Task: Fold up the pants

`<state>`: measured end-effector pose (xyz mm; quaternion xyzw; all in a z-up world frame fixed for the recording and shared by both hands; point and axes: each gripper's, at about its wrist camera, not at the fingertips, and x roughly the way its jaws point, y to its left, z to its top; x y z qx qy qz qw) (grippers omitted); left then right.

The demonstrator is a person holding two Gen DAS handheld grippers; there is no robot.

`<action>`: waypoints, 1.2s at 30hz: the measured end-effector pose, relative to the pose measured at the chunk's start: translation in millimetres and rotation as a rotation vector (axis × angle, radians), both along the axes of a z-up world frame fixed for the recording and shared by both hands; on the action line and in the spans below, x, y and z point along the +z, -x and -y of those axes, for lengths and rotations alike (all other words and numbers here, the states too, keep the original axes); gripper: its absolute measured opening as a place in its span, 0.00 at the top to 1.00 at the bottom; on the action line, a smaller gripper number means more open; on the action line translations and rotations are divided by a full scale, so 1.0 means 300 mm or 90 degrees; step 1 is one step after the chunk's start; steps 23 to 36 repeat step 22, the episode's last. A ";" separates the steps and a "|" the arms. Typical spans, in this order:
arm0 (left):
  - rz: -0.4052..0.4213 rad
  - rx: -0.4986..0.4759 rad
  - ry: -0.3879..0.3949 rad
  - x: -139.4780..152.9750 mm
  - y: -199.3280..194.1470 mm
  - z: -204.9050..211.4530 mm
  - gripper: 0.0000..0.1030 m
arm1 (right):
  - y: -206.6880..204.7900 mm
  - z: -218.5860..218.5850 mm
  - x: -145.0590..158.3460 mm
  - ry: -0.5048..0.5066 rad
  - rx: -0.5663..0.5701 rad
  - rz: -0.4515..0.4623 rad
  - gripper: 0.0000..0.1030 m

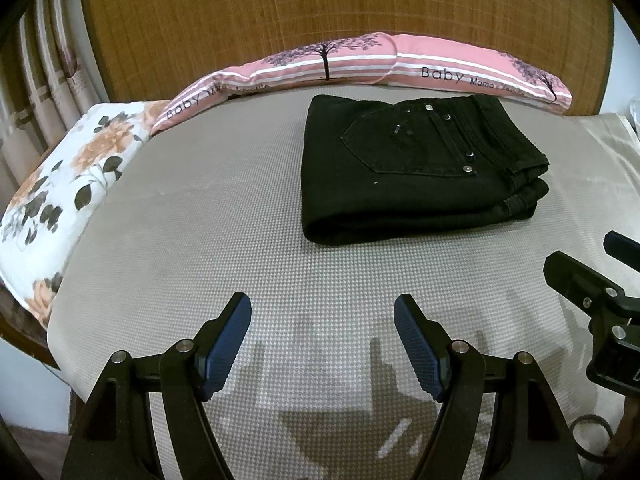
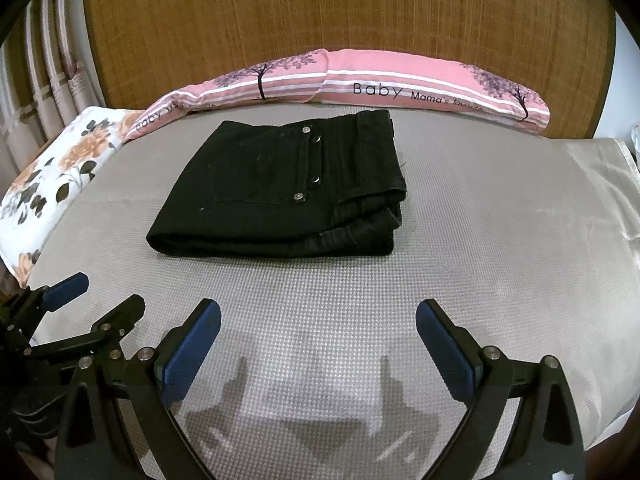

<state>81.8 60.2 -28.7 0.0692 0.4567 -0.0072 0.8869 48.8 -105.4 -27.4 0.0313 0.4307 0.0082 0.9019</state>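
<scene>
Pants [image 1: 416, 168] folded, square-edged on the bed [image 1: 200, 240].
My left tool [image 1: 322, 316] and right tool [image 2: 318, 320] hang open, empty, near them over bare sheet.

Grey textured bed [image 1: 200, 240] – folded black pants [image 1: 420, 168], pink pillows [image 1: 360, 60], floral pillow [image 1: 60, 184]
</scene>
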 end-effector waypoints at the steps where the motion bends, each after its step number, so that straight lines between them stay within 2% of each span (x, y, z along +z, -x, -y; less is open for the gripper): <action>1: 0.000 0.000 0.000 0.000 0.000 0.001 0.28 | -0.001 0.001 0.001 0.001 -0.001 0.000 0.06; 36: -0.003 -0.001 0.010 0.001 -0.001 -0.004 0.28 | -0.001 0.009 -0.009 0.001 -0.001 0.000 0.06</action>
